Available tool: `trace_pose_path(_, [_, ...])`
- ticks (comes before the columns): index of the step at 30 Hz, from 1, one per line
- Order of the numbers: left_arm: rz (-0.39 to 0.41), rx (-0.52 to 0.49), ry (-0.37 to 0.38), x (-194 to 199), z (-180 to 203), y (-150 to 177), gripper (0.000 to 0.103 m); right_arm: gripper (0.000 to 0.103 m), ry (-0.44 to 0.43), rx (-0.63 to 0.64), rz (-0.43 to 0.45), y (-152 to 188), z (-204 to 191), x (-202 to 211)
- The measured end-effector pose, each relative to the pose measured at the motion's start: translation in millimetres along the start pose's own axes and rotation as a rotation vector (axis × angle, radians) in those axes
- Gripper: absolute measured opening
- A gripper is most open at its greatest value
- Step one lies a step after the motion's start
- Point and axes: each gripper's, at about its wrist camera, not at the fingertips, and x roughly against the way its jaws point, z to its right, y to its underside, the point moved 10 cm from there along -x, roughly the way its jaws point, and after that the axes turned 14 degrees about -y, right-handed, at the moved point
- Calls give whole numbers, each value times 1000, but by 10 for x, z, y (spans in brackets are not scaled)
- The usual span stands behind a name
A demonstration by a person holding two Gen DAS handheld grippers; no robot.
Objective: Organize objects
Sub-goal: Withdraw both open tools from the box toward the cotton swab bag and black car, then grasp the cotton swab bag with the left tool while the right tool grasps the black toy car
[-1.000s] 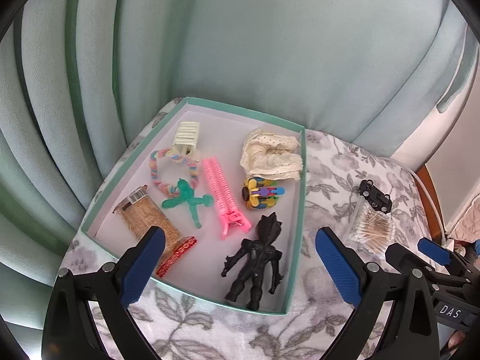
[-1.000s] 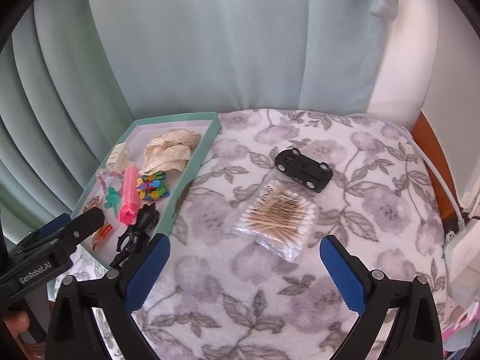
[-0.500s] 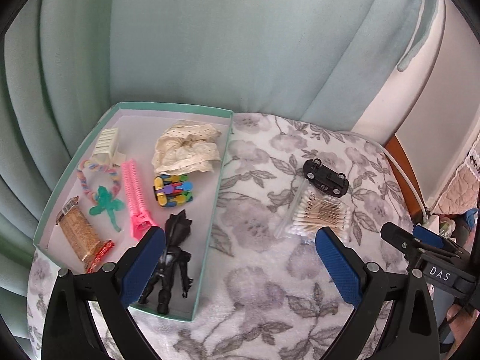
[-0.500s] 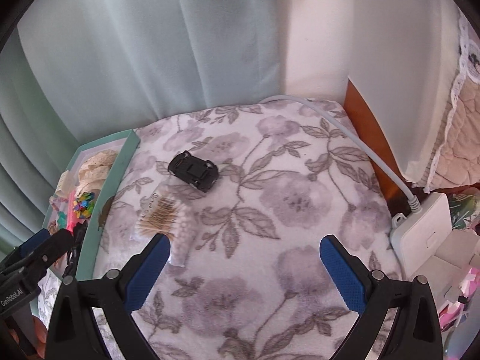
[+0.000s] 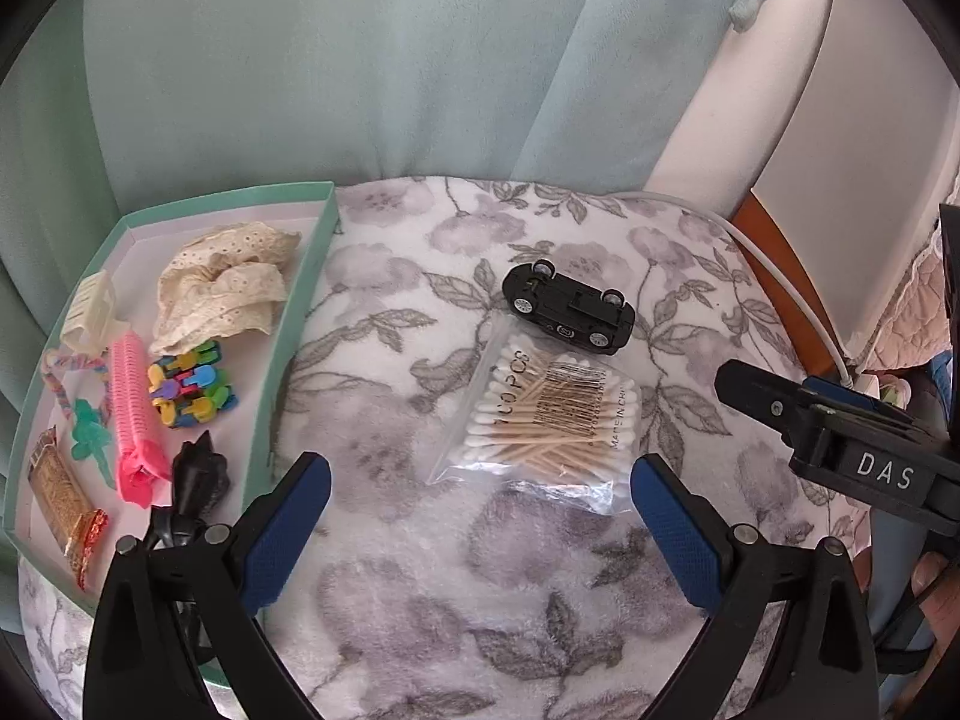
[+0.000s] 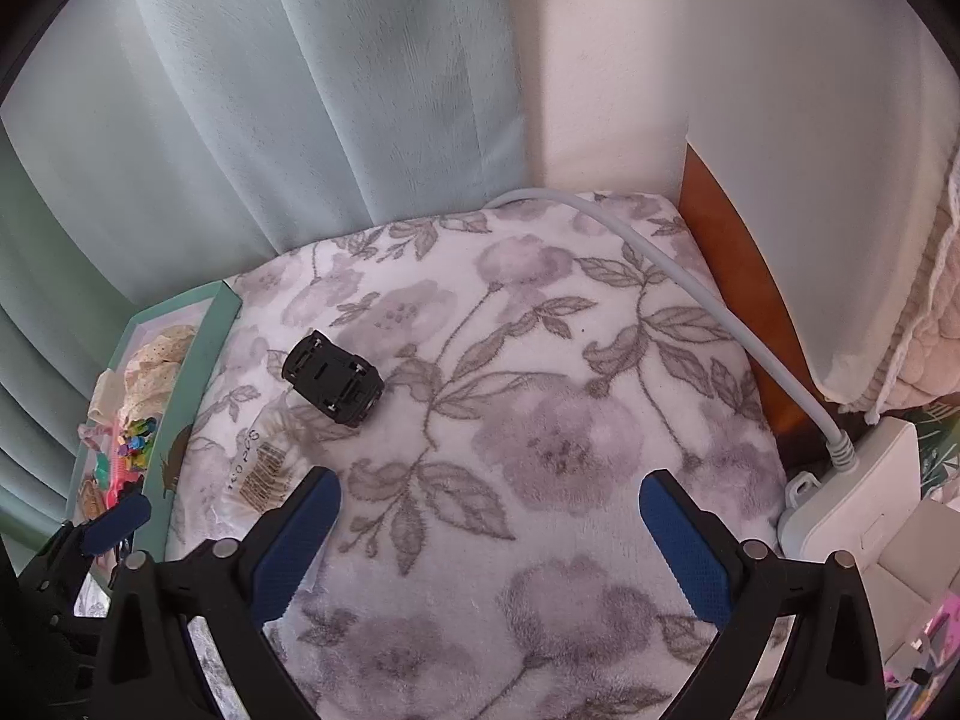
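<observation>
Floral blanket [image 5: 420, 420] covering a raised surface, bounded at the back by a pale green curtain [image 5: 360, 60] and at the right by a wall and an orange-brown wooden edge [image 6: 732, 276]. A white cable [image 6: 690, 282] runs along the right margin to a white power strip [image 6: 852, 498]. The mint-green tray [image 5: 300, 300] lies at the blanket's left edge and holds cream lace, a pink hair roller [image 5: 132, 420], a multicoloured block toy [image 5: 189, 384], a black figure [image 5: 198, 474] and a snack bar. The broad middle and right of the blanket are bare.

Left gripper [image 5: 480, 516]: jaws spread wide, empty, above the near blanket. The bag of cotton swabs [image 5: 540, 414] lies just beyond and between the fingertips, untouched. The black toy car [image 5: 567, 306], upside down, lies just behind the bag.

Right gripper [image 6: 489, 516]: jaws spread wide, empty. Bare blanket lies between its fingers; car [image 6: 333, 384] and bag lie ahead to its left.
</observation>
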Motion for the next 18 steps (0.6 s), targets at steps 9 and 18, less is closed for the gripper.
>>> trace_pose_path(9, [-25, -43, 21, -268, 262, 9, 100, 102, -9, 24, -17, -133, -5, -168])
trace_pose_path(18, [-30, 0, -36, -518, 16, -62, 100, 102, -33, 73, -66, -172, -164, -502])
